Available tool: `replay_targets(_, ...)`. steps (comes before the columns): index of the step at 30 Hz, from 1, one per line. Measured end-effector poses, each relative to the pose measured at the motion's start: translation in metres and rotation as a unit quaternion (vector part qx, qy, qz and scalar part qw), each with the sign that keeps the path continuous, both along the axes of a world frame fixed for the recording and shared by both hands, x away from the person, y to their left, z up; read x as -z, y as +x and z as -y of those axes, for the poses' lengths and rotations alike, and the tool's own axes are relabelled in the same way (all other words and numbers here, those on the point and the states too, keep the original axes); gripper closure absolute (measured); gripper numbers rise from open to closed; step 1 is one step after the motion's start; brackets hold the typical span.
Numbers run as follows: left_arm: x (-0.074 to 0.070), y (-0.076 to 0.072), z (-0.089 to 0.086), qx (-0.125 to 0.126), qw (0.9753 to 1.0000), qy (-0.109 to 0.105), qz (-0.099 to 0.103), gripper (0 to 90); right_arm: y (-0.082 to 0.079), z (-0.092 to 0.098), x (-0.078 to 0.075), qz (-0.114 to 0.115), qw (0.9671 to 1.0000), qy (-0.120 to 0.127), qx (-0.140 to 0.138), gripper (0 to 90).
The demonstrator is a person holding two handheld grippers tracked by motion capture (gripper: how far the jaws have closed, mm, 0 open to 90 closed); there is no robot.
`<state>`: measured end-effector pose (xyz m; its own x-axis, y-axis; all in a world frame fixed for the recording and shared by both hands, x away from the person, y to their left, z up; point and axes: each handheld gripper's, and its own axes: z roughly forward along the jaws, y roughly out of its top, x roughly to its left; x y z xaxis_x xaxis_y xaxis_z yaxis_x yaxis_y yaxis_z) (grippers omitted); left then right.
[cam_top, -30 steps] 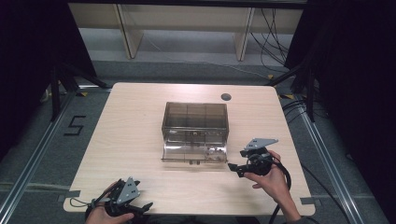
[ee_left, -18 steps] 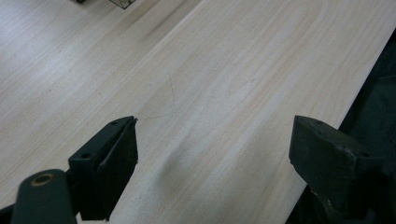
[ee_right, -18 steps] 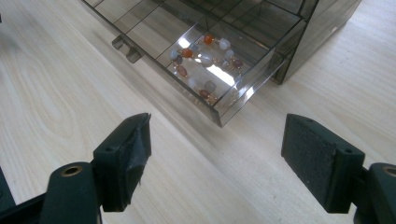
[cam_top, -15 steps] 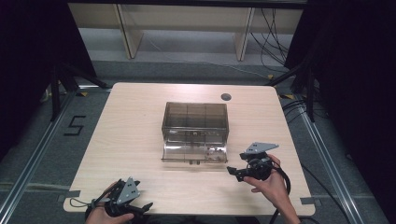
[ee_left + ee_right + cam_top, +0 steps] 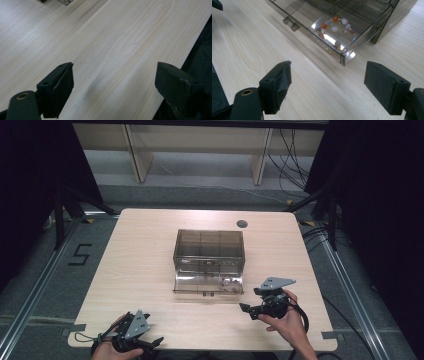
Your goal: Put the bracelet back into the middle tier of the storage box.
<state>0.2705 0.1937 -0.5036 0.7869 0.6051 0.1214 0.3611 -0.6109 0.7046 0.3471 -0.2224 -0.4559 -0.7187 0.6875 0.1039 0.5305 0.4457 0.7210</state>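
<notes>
- The right gripper [image 5: 327, 85] hangs over the table [image 5: 145, 270] with jaws spread, grasping nothing.
- Just ahead of it lies the pulled-out drawer [image 5: 342, 35] of a smoky clear plastic box [image 5: 209, 251], long side across its line of reach.
- A beaded bracelet [image 5: 335, 28], round orange and pale beads, rests inside.
- The left gripper [image 5: 113, 87], also spread and empty, sits well apart at the near edge.

Beyond the right gripper [image 5: 327, 82], the pulled-out drawer [image 5: 352, 53] is cut off by the top edge; its bracelet [image 5: 334, 28] is too small to make out from above. The left gripper [image 5: 150, 342] sits partly hidden under its grey plate; the hand [image 5: 107, 351] is cropped at the bottom edge.
</notes>
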Motion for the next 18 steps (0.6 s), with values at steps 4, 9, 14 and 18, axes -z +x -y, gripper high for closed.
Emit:
replay_targets(4,0.0001,-0.0001,0.0001,-0.001,1.0,0.0,0.0,15.4,-0.0025,-0.0014,0.0017,0.002,1.0,-0.004,-0.006,22.7)
replay_targets(9,-0.0001,-0.0002,0.0001,-0.002,1.0,0.0,0.001,15.4,-0.0051,-0.0026,0.0032,0.004,1.0,-0.005,-0.006,21.5)
replay_targets(14,0.0001,-0.0005,0.0003,-0.002,1.0,0.0,0.001,15.4,-0.0059,-0.003,0.0037,0.005,0.9999,-0.002,-0.012,21.1)
replay_targets(18,0.0007,-0.0004,0.0005,-0.001,1.0,-0.003,0.002,15.4,-0.009,-0.0025,0.0036,0.005,1.0,0.0,-0.003,20.9)
